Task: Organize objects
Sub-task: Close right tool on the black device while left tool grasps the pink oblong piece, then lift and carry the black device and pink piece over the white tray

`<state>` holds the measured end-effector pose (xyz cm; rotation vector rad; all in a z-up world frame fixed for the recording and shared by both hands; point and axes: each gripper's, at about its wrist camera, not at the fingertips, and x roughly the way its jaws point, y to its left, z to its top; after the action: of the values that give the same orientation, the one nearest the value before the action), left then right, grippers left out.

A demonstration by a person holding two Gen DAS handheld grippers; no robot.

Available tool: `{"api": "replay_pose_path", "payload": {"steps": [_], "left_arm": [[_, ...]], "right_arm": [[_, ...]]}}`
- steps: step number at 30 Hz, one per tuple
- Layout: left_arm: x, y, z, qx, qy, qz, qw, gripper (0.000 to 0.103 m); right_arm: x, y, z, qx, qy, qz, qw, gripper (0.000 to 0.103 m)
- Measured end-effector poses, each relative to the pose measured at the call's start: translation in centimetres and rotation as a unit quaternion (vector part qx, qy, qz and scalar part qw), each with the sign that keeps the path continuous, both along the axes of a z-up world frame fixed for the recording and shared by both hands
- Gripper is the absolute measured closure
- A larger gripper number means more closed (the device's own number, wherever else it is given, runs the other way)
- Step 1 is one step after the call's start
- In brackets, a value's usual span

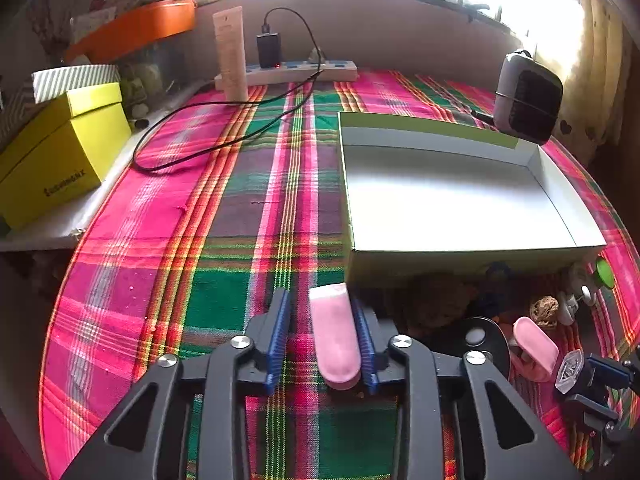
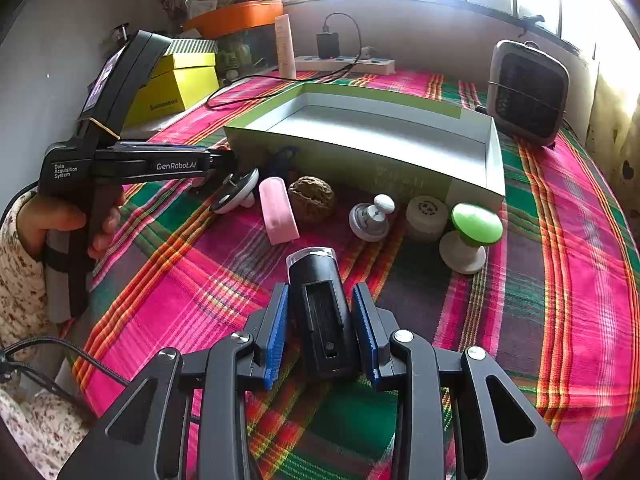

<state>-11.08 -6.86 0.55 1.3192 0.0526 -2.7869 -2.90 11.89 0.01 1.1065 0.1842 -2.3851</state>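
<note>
On the plaid cloth (image 2: 192, 280), far left in the right wrist view, a hand (image 2: 60, 220) grips the left gripper (image 1: 319, 297), angled down at the row of small things. Its tongs stand narrowly apart around one pink piece (image 1: 335, 336), which touches one pad with a gap at the other. Rightward lie one black-and-white disc (image 2: 236, 190), a second pink piece (image 2: 278, 210), one walnut (image 2: 311, 198), one grey knob (image 2: 370, 218), one white round (image 2: 426, 212) and one green-topped knob (image 2: 474, 226). Just behind them sits one open shallow box (image 2: 340, 152), its white floor bare. Nearest, the right gripper (image 2: 321, 286) points down, clamped on one black lamp (image 2: 320, 312).
</note>
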Motion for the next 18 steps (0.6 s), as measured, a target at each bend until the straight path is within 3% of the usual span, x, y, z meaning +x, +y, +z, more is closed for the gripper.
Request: {"api": "replay_pose_path", "payload": {"steps": [3, 18], "left_arm": [[0.0, -0.15, 0.04, 0.005, 0.0, -0.001, 1.0, 0.087], [0.64, 0.21, 0.09, 0.015, 0.002, -0.01, 0.9998, 0.087]], "right_arm": [[0.0, -0.03, 0.0, 0.0, 0.0, -0.002, 1.0, 0.07], [-0.09, 0.1, 0.2, 0.002, -0.001, -0.007, 1.0, 0.073]]}}
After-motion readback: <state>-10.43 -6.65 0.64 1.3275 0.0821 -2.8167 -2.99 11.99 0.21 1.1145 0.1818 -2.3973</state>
